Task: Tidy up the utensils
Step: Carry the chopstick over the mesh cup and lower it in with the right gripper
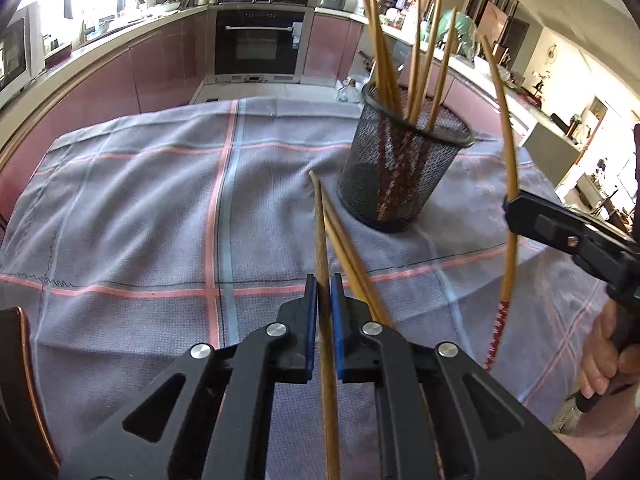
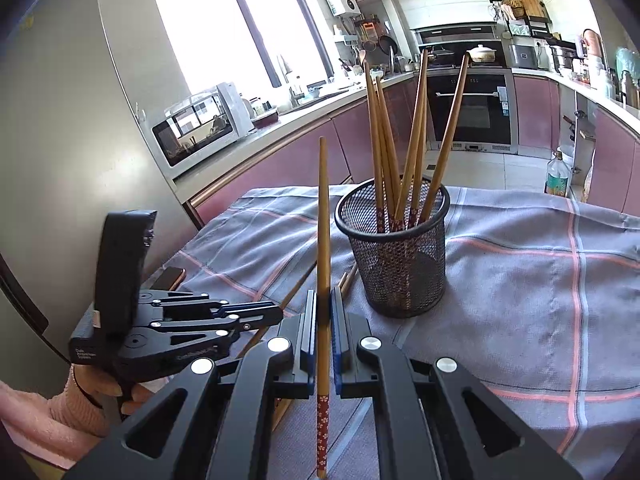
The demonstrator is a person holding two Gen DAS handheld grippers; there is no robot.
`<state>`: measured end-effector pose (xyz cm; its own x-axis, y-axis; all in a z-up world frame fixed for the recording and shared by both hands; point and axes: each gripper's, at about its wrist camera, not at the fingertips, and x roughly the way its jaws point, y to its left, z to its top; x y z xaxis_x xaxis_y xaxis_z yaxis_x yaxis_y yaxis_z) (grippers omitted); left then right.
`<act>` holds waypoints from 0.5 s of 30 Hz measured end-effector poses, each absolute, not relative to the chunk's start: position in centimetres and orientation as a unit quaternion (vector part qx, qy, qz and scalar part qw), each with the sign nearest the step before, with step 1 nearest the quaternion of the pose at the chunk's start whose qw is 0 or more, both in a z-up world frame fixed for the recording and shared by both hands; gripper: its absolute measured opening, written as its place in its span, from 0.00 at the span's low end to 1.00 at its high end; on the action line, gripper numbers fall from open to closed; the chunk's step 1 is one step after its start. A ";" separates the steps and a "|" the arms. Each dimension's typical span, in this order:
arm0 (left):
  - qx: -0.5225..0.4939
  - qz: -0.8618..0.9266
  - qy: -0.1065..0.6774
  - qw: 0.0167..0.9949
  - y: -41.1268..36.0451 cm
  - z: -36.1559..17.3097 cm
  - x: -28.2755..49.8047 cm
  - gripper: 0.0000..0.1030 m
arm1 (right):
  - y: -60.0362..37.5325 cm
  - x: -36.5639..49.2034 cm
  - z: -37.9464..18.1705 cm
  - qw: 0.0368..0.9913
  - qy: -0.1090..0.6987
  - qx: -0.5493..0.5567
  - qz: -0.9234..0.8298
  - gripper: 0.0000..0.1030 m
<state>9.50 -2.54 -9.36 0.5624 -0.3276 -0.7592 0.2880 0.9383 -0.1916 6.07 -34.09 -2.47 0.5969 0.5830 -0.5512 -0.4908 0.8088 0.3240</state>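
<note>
**A:** so where's the chopstick (image 2: pixel 323 240) the right gripper (image 2: pixel 323 344) has got?

**B:** clamped between its two pads, standing nearly upright. Plain end up, red flowered end hanging below the jaws. The mesh cup (image 2: pixel 394 248) sits ahead of that gripper and a bit to its right, on the checked cloth (image 2: pixel 540 280), with several chopsticks already leaning inside it, tips fanned outward.

**A:** and the left one?

**B:** left gripper (image 1: pixel 324 300) is pinched on another chopstick (image 1: pixel 322 240) too, long axis pointing forward and up toward the cup. Two more sticks (image 1: pixel 352 256) lie on the cloth just right of its jaws. From that camera the cup is ahead and to the right, well apart.

**A:** who goes first then?

**B:** I'd guess the right, it's nearer the rim and its stick is already vertical. Needs lifting so the lower end clears the rim, and the fanned tips crowd the opening. Most free room looks like the near side. The cloth edge is behind the cup, so a knock could push it off.
</note>
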 end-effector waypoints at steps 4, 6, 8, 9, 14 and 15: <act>-0.032 -0.196 0.409 0.891 -2.0 -7.1 8.7 0.07 | -34.3 6.0 -1.8 0.895 0.321 0.070 0.302 0.05; -0.037 -0.205 0.397 0.894 -1.8 -5.9 8.3 0.07 | -34.5 6.0 -1.4 0.898 0.314 0.069 0.301 0.05; -0.038 -0.209 0.384 0.899 -1.7 -4.7 7.8 0.07 | -34.6 6.0 -1.0 0.900 0.307 0.070 0.302 0.05; -0.038 -0.212 0.377 0.901 -1.6 -4.1 7.6 0.07 | -34.7 6.0 -0.7 0.901 0.303 0.070 0.302 0.05; -0.052 -0.235 0.349 0.906 -1.2 -1.5 7.1 0.07 | -34.9 6.4 0.6 0.908 0.284 0.068 0.300 0.05; -0.057 -0.240 0.345 0.906 -1.1 -1.0 7.0 0.07 | -34.9 6.4 0.9 0.909 0.280 0.069 0.300 0.05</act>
<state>6.95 -1.07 -1.04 0.6472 -0.4730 -0.5979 0.3948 0.8788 -0.2680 6.44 -34.92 0.92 0.6628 0.5840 -0.4686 -0.5070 0.8106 0.2931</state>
